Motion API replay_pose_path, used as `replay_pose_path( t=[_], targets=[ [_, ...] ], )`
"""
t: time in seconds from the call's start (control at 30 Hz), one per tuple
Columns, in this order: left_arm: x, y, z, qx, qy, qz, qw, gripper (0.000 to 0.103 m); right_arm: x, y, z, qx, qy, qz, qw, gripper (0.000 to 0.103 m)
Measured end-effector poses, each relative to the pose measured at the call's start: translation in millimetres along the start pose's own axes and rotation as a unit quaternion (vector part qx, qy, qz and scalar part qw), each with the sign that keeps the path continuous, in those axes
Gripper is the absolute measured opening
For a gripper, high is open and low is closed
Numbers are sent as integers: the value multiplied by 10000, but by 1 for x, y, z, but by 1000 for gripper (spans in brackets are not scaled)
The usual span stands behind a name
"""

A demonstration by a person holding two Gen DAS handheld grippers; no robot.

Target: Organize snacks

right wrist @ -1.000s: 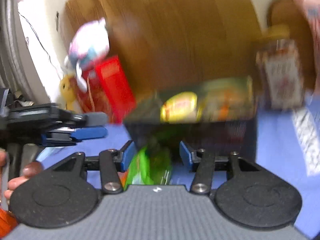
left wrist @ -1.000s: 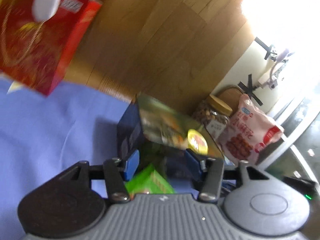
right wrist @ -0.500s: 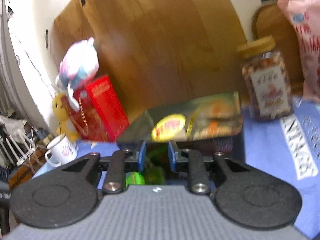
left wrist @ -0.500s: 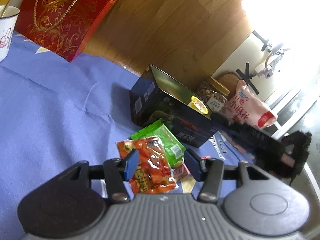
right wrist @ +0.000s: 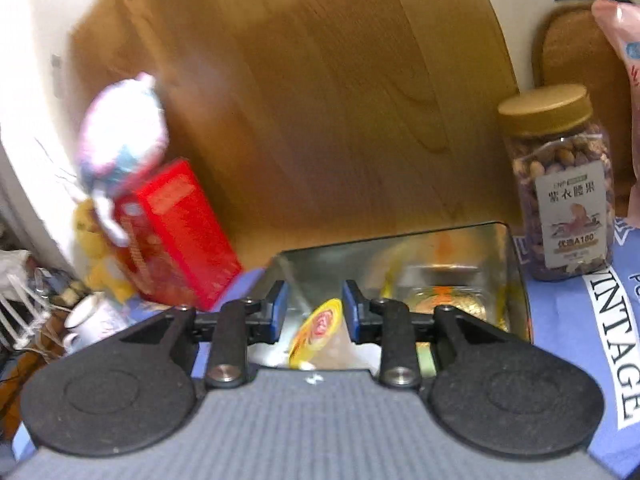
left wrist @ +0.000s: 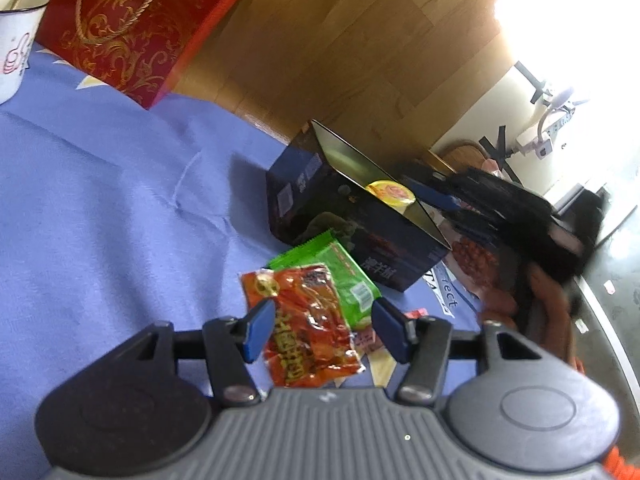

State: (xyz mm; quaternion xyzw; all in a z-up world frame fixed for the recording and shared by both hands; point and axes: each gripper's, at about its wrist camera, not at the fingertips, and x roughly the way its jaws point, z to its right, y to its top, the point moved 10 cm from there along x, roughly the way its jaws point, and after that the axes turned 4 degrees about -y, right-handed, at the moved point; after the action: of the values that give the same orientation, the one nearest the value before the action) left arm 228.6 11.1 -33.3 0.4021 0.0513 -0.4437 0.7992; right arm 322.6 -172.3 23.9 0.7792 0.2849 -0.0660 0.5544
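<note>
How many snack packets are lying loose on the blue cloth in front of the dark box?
3 that I can see: an orange-red packet nearest the camera, a green packet partly under it toward the box, and a small red packet poking out beside them. More may be hidden underneath.

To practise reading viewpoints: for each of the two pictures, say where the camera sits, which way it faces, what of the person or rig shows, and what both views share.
Left wrist: behind the left gripper, facing down over the red packet and green packet on the blue cloth; its jaws are opening.
Right wrist: behind the right gripper, facing the open box and nut jar; jaws opening, nothing gripped.
Shared: box, red bag, mug.
</note>
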Motion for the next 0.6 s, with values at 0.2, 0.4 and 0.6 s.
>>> replay_pose_path(
  t=[0.2, 0.4, 0.6],
  targets=[
    [9, -1, -1, -52, -79, -67, 9999, 55, -11, -58, -18, -463, 423, -666, 9958, 34],
    [6, -7, -3, -93, -69, -119, 9999, 55, 8, -91, -10, -235, 541, -1390, 9885, 13],
    [4, -13, -12, -134, 115, -201, 9996, 57, -36, -125, -34, -533, 804, -1490, 9841, 12]
  ],
)
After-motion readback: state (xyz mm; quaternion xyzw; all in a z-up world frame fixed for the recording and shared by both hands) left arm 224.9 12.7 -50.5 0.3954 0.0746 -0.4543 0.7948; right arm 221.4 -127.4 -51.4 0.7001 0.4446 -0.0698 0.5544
